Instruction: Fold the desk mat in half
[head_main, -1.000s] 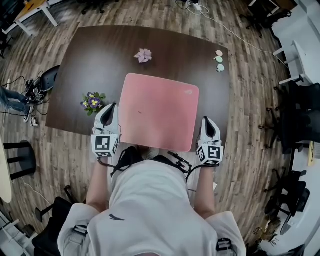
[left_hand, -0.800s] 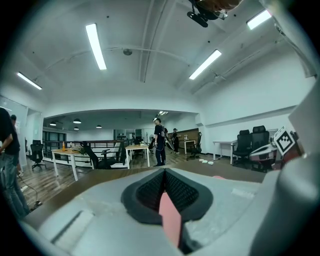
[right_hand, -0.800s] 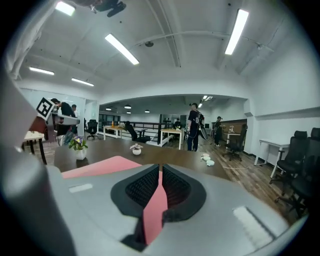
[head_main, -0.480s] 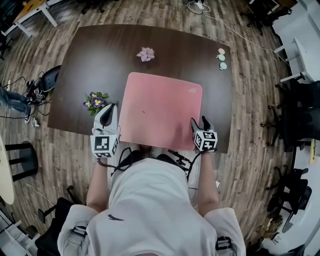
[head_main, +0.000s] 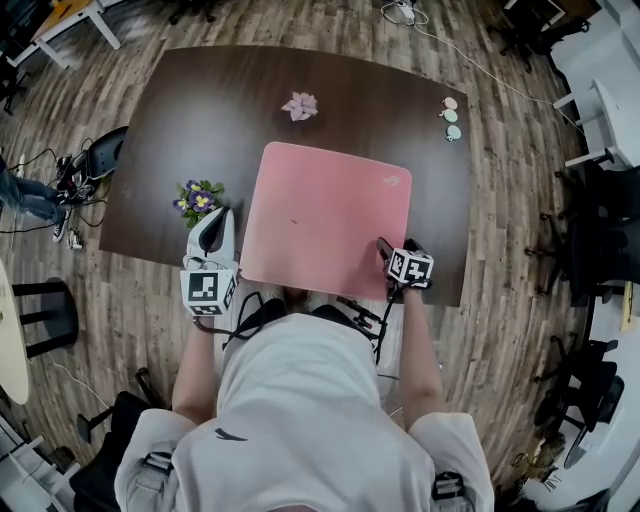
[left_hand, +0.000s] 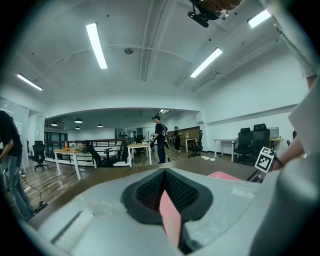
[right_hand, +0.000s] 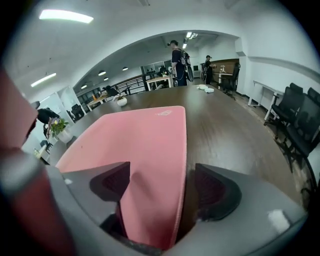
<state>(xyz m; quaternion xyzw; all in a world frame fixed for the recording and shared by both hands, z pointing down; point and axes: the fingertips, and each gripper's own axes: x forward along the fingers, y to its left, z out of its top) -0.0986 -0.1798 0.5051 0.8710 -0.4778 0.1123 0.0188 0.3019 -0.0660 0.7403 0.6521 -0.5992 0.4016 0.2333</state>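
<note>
The pink desk mat lies flat on the dark wooden table, its near edge hanging slightly over the table's front. My left gripper is at the mat's near left corner; in the left gripper view its jaws are shut on a thin pink strip of the mat. My right gripper is at the near right corner. Its jaws are opening and stand wide, with the mat's corner between the pads but not pressed.
A small pot of purple flowers stands just left of the mat, close to the left gripper. A pink paper flower lies beyond the mat. Three small round discs sit at the table's far right. A chair stands at the table's left end.
The right gripper moved left from beside the table's edge onto the mat's near right corner, and its jaws went from shut to wide. The left gripper stayed put.
</note>
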